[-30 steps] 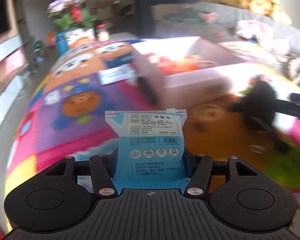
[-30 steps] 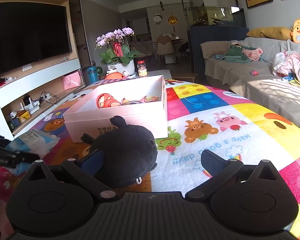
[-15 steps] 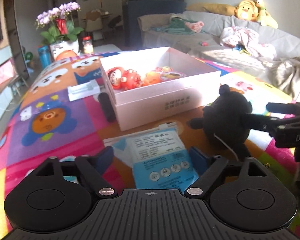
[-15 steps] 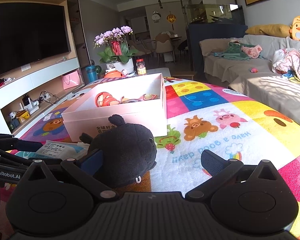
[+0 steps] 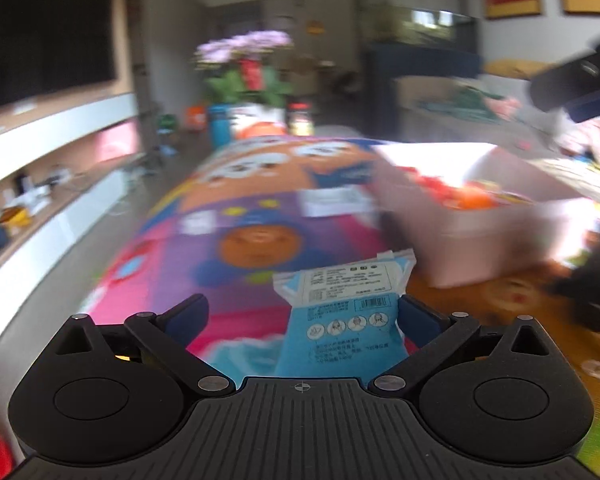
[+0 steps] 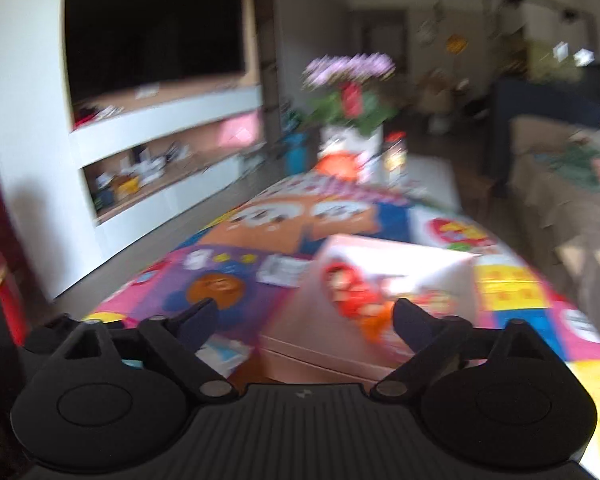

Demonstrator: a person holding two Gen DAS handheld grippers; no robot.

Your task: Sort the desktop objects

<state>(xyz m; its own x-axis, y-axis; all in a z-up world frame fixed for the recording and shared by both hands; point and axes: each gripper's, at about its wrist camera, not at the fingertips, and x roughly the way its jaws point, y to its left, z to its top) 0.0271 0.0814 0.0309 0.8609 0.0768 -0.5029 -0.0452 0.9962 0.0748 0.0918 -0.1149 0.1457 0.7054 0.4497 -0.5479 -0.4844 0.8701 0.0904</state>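
A blue and white mask packet (image 5: 346, 316) stands up between the fingers of my left gripper (image 5: 300, 320), leaning against the right finger; the jaws are wide apart. The pink open box (image 5: 472, 220) with red and orange toys lies ahead to the right; it also shows in the right wrist view (image 6: 380, 292). The black plush toy (image 5: 596, 280) sits at the right edge. My right gripper (image 6: 300, 320) is open and empty, raised above the box's near corner. Both views are blurred.
A colourful cartoon mat (image 5: 252, 208) covers the table. A white flat pack (image 5: 332, 202) lies left of the box. A flower pot (image 5: 248, 80), a blue bottle (image 5: 219, 124) and a jar stand at the far end. The TV shelf runs along the left.
The right gripper has left the black plush and risen over the box, swinging left. The left gripper's view has swung left, with the packet now upright between its open fingers.
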